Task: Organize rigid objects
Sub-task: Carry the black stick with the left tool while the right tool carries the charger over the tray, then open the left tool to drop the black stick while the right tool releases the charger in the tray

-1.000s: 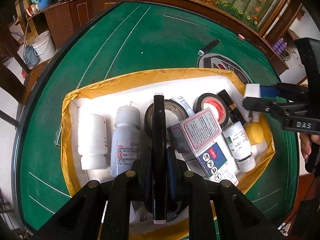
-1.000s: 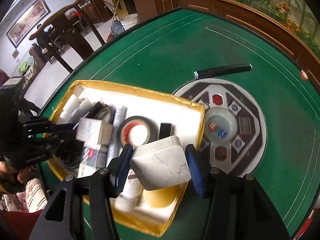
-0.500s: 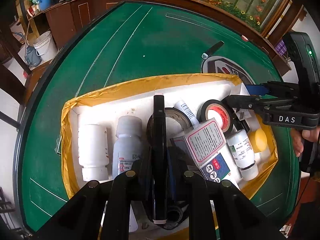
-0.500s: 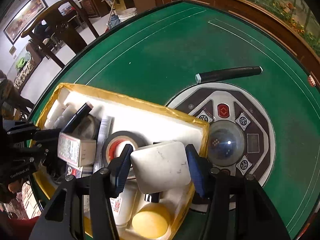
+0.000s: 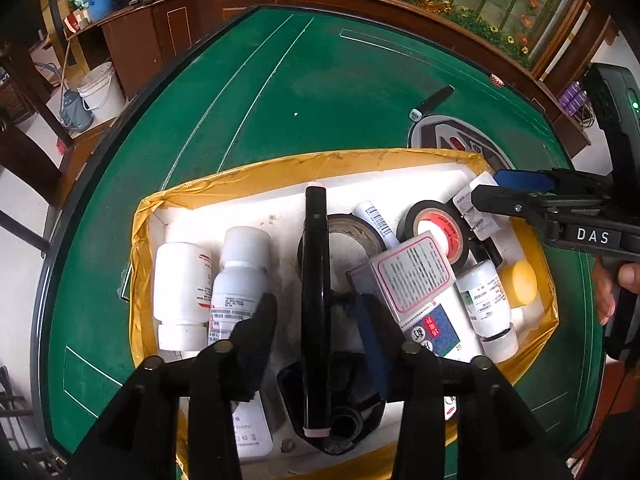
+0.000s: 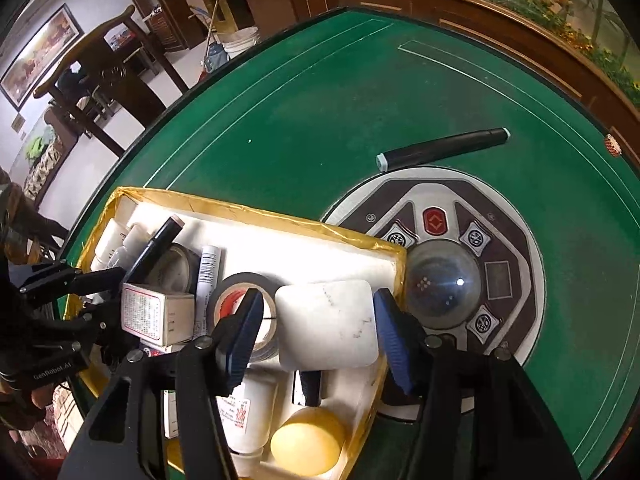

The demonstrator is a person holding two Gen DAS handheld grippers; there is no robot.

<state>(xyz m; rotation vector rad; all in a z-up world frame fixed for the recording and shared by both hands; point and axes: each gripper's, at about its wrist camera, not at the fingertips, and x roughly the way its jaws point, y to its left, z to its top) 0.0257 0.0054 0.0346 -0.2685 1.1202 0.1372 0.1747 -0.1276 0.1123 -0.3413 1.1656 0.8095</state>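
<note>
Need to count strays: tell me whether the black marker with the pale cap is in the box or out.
Out. The black marker lies flat on the green felt, beyond the yellow-rimmed box.

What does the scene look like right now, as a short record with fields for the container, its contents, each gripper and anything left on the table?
container: foam tray with yellow-taped rim
contents: white bottles, tape rolls, medicine box, yellow ball
left gripper: jaws opening, black marker between them, pads clear of it
right gripper: jaws opening, white adapter between them
left on table: black pen on the green felt
</note>
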